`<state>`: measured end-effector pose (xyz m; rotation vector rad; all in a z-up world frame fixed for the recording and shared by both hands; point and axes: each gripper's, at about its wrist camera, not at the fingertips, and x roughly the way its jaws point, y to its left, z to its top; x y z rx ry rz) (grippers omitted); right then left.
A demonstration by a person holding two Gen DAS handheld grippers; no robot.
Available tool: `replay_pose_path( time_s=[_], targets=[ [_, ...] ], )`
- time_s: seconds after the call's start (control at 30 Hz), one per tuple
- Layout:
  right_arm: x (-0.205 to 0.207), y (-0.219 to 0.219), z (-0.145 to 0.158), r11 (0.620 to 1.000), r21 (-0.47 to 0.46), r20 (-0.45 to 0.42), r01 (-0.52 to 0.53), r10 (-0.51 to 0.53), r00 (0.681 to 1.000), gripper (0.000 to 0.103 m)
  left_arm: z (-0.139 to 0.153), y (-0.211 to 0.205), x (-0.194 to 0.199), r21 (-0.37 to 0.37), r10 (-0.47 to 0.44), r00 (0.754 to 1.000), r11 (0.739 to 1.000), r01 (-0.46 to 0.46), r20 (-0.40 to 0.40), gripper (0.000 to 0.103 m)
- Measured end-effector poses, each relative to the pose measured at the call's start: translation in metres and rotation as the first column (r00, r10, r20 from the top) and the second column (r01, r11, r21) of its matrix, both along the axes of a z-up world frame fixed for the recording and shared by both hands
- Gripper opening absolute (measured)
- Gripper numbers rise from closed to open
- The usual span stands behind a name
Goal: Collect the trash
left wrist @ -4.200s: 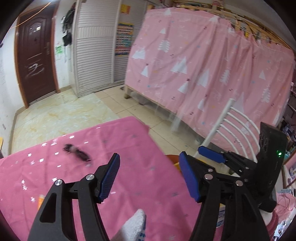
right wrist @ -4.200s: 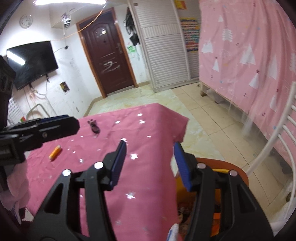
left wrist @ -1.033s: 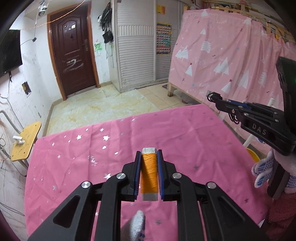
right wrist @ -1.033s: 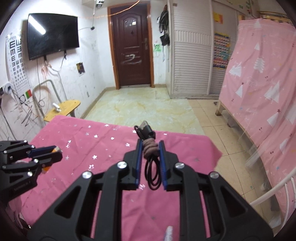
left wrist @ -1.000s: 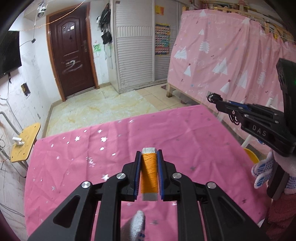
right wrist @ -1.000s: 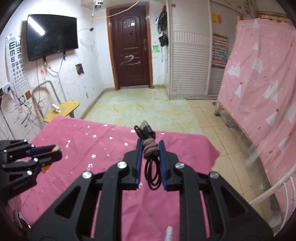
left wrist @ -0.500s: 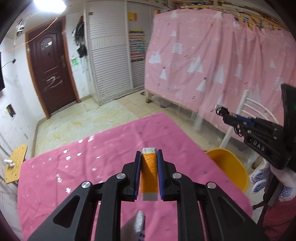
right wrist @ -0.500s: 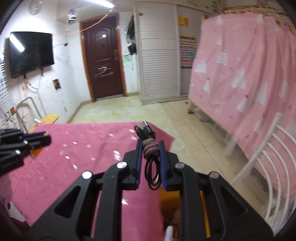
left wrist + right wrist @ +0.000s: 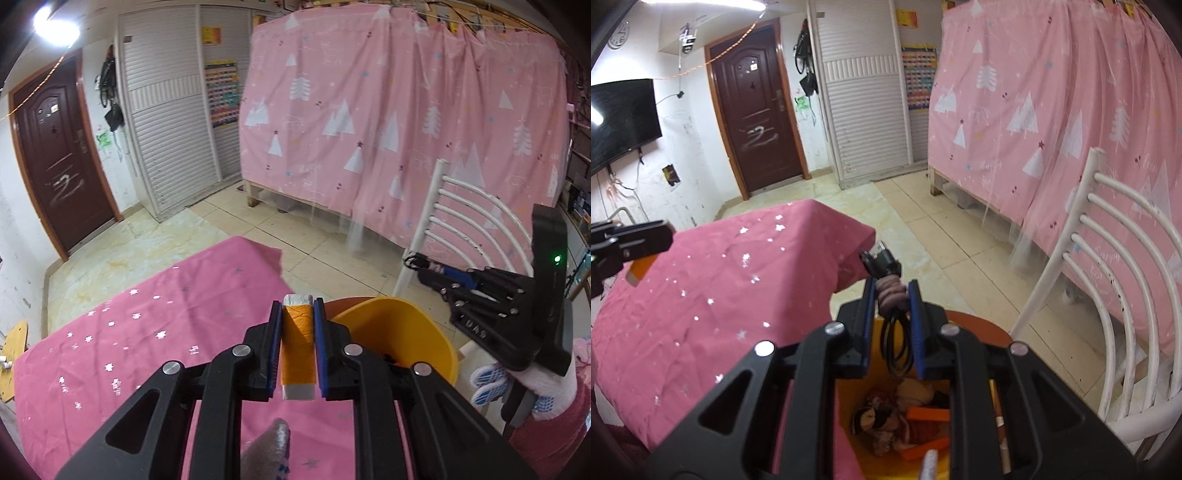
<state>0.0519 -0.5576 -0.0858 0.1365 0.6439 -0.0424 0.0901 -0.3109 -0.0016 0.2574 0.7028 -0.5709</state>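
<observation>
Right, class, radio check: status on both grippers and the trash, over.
Left gripper shut on orange spool, beside yellow bin. Right gripper shut on black cable, above the bin. Bin already holds scraps. Nothing in the way.

Orange spool (image 9: pixel 297 343): wound thread, matt and fibrous, with pale plain ends. Coiled cable (image 9: pixel 894 332): black, smooth, slightly glossy sheath, bound with a dull brownish wrap. Left gripper (image 9: pixel 297 349) and right gripper (image 9: pixel 894 328): matt black plastic bodies, bright metal screw heads, ribbed blue pads. Bin (image 9: pixel 417 332): smooth yellow plastic with a soft sheen. Tablecloth (image 9: pixel 147 325): pink woven cloth, creased, with shiny silver stars. Chair (image 9: pixel 1108 266): white painted bars, glossy, scuffed in places. Floor (image 9: pixel 960 251): glossy tiles.
</observation>
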Motion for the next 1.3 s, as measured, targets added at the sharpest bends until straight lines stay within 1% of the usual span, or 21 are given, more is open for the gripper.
replay_pose_path(
  time_s=[0.13, 0.2, 0.23, 0.27, 0.37, 0.5, 0.53, 0.57, 0.6, 0.63, 0.67, 0.73, 0.8, 0.83, 0.87, 0.93, 1.1, 1.13, 1.2, 1.3],
  targets=[
    [0.002, -0.011, -0.008, 1.0, 0.028, -0.016, 0.007, -0.006, 1.0, 0.019, -0.005, -0.021, 0.0, -0.011, -0.044, 0.999, 0.999, 0.044, -0.029, 0.008],
    [0.002, -0.018, -0.011, 0.999, 0.052, -0.015, 0.015, -0.014, 1.0, 0.028, -0.007, -0.03, 0.001, -0.03, -0.074, 0.996, 0.997, 0.072, -0.052, 0.008],
    [0.001, -0.021, -0.012, 0.998, 0.064, -0.013, 0.017, -0.017, 1.0, 0.039, -0.009, -0.035, 0.001, -0.041, -0.093, 0.994, 0.995, 0.091, -0.065, 0.008],
    [0.001, -0.022, -0.011, 0.997, 0.069, -0.011, 0.02, -0.019, 1.0, 0.043, -0.01, -0.04, 0.001, -0.049, -0.107, 0.992, 0.993, 0.103, -0.074, 0.008],
    [-0.002, -0.03, -0.012, 0.996, 0.082, 0.0, 0.036, -0.036, 0.999, 0.043, -0.017, -0.052, 0.003, -0.078, -0.145, 0.983, 0.987, 0.137, -0.109, 0.008],
    [-0.006, -0.039, -0.011, 0.994, 0.099, 0.012, 0.053, -0.055, 0.998, 0.043, -0.024, -0.067, 0.004, -0.116, -0.182, 0.974, 0.979, 0.168, -0.132, 0.009],
    [-0.007, -0.041, -0.011, 0.993, 0.101, 0.014, 0.057, -0.059, 0.998, 0.044, -0.026, -0.07, 0.005, -0.128, -0.191, 0.972, 0.976, 0.174, -0.138, 0.01],
    [-0.008, -0.042, -0.011, 0.993, 0.102, 0.016, 0.06, -0.061, 0.998, 0.044, -0.027, -0.071, 0.005, -0.138, -0.194, 0.971, 0.975, 0.175, -0.142, 0.015],
    [-0.008, -0.043, -0.011, 0.993, 0.105, 0.017, 0.061, -0.063, 0.998, 0.044, -0.028, -0.072, 0.006, -0.146, -0.193, 0.971, 0.974, 0.172, -0.143, 0.021],
    [-0.008, -0.044, -0.011, 0.992, 0.107, 0.018, 0.062, -0.065, 0.998, 0.044, -0.029, -0.074, 0.007, -0.149, -0.19, 0.971, 0.974, 0.169, -0.145, 0.036],
    [-0.009, -0.044, -0.01, 0.992, 0.108, 0.02, 0.064, -0.066, 0.998, 0.044, -0.029, -0.075, 0.006, -0.152, -0.191, 0.971, 0.974, 0.168, -0.147, 0.049],
    [-0.009, -0.045, -0.009, 0.991, 0.114, 0.024, 0.063, -0.066, 0.998, 0.044, -0.03, -0.073, 0.006, -0.155, -0.186, 0.972, 0.974, 0.164, -0.142, 0.055],
    [-0.01, -0.044, -0.008, 0.99, 0.129, 0.032, 0.056, -0.061, 0.998, 0.044, -0.031, -0.069, 0.005, -0.156, -0.18, 0.973, 0.975, 0.158, -0.141, 0.055],
    [-0.009, -0.044, -0.007, 0.989, 0.137, 0.035, 0.051, -0.057, 0.998, 0.047, -0.03, -0.067, 0.006, -0.157, -0.177, 0.974, 0.975, 0.155, -0.14, 0.056],
    [-0.009, -0.043, -0.006, 0.989, 0.141, 0.037, 0.048, -0.054, 0.998, 0.055, -0.03, -0.063, 0.006, -0.161, -0.172, 0.975, 0.976, 0.149, -0.139, 0.056],
    [-0.009, -0.038, -0.004, 0.99, 0.137, 0.046, 0.041, -0.048, 0.998, 0.062, -0.028, -0.056, 0.007, -0.168, -0.161, 0.978, 0.976, 0.137, -0.135, 0.057],
    [-0.005, -0.02, 0.006, 0.993, 0.122, 0.063, 0.006, -0.014, 0.998, 0.064, -0.024, -0.029, 0.013, -0.19, -0.11, 0.985, 0.978, 0.084, -0.131, 0.059],
    [-0.004, -0.014, 0.008, 0.993, 0.12, 0.067, -0.002, -0.006, 0.998, 0.065, -0.023, -0.022, 0.015, -0.192, -0.096, 0.987, 0.979, 0.07, -0.129, 0.06],
    [-0.003, -0.005, 0.011, 0.993, 0.116, 0.074, -0.015, 0.006, 0.997, 0.071, -0.022, -0.01, 0.018, -0.195, -0.069, 0.99, 0.98, 0.044, -0.126, 0.061],
    [0.002, 0.01, 0.015, 0.993, 0.112, 0.08, -0.042, 0.034, 0.996, 0.072, -0.022, 0.013, 0.022, -0.201, -0.022, 0.992, 0.98, -0.003, -0.121, 0.062]
  ],
)
